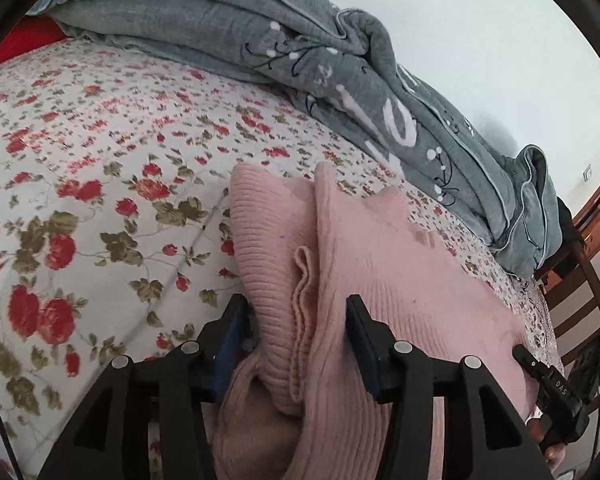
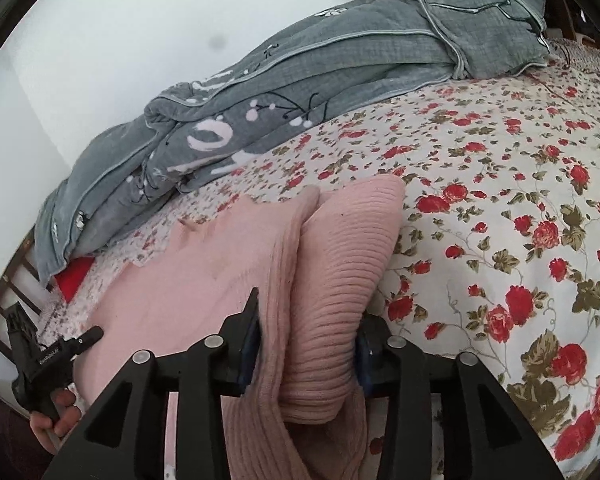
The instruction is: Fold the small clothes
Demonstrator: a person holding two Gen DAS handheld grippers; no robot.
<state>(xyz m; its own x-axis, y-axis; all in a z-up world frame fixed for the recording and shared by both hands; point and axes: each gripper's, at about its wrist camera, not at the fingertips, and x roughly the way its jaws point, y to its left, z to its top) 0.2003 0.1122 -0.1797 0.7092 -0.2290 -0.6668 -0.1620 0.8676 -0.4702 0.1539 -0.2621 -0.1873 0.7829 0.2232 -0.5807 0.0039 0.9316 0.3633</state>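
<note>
A pink ribbed knit garment [image 1: 340, 264] lies on the flowered bedsheet [image 1: 100, 160]. My left gripper [image 1: 298, 322] is shut on a bunched fold of the garment, with knit bulging between its blue pads. My right gripper [image 2: 310, 322] is shut on the other end of the same garment [image 2: 220, 264], its ribbed sleeve or hem rolled up between the fingers. Each gripper shows at the edge of the other's view: the right one [image 1: 556, 392] at lower right of the left wrist view, the left one [image 2: 48, 356] at lower left of the right wrist view.
A grey quilt [image 1: 300, 48] with white print lies heaped along the far side of the bed by the white wall; it also shows in the right wrist view [image 2: 300, 64]. A wooden bed frame [image 1: 592, 216] stands at the bed's end. The flowered sheet [image 2: 500, 200] stretches wide beside the garment.
</note>
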